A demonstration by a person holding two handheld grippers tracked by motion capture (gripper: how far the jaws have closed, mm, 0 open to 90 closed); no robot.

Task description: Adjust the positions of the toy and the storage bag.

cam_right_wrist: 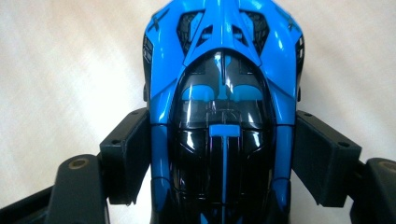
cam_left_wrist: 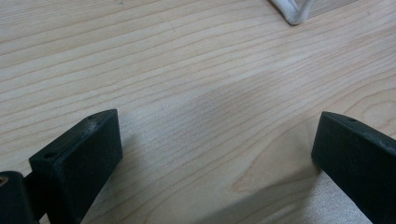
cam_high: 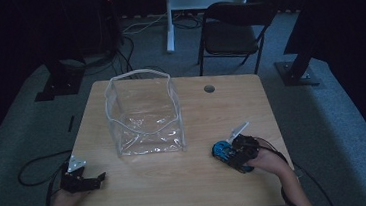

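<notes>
Right-hand tongs are clenched on a glossy blue and black toy sports car, one black pad flat against each flank at the cabin, nose pointing away from the hand. In the high view the same tongs hold the car low over the pale wooden counter near its right front edge, well apart from the clear, soft plastic pouch with a white-trimmed rim that stands open-topped toward the left middle of the counter. Left-hand tongs are released – jaws spread wide with bare wood grain between them – and sit near the counter's front left corner, a corner of the pouch's white trim just in sight beyond them.

The likely aim is to carry the car into the pouch, and the risks follow from that. The car's body is smooth and tapered, so the pads could slide along the flanks if the hand tilts or swings quickly; the toy would then pivot nose-down or drop onto the counter. The pouch is light and its walls look floppy – brushing the rim with the car or the tongs could fold a wall inward or tip the whole thing, since nothing is steadying it while the left tongs rest idle.
</notes>
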